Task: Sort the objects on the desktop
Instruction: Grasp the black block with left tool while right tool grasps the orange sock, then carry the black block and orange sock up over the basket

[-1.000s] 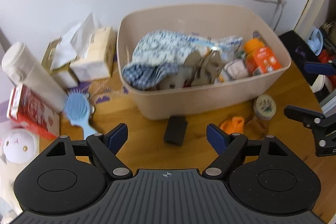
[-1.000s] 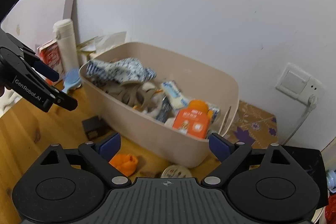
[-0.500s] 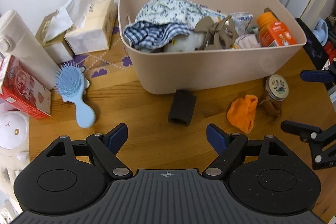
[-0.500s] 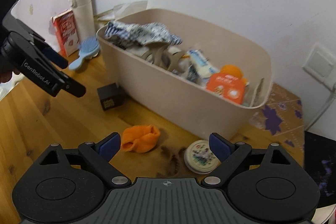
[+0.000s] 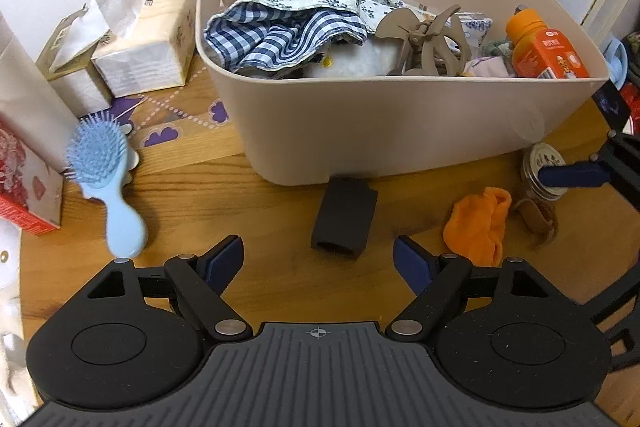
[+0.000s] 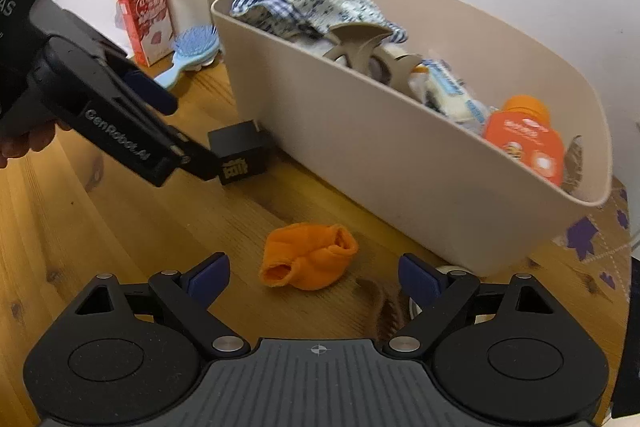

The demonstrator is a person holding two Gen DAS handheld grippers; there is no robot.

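Both grippers have descended toward the table. Left gripper (image 5: pixel 318 259) is open above the black box (image 5: pixel 344 217); right gripper (image 6: pixel 314 273) is open over the orange cloth (image 6: pixel 308 256). Risk: the nearby bin (image 5: pixel 400 131) may obstruct the fingers, or the soft cloth may slip.
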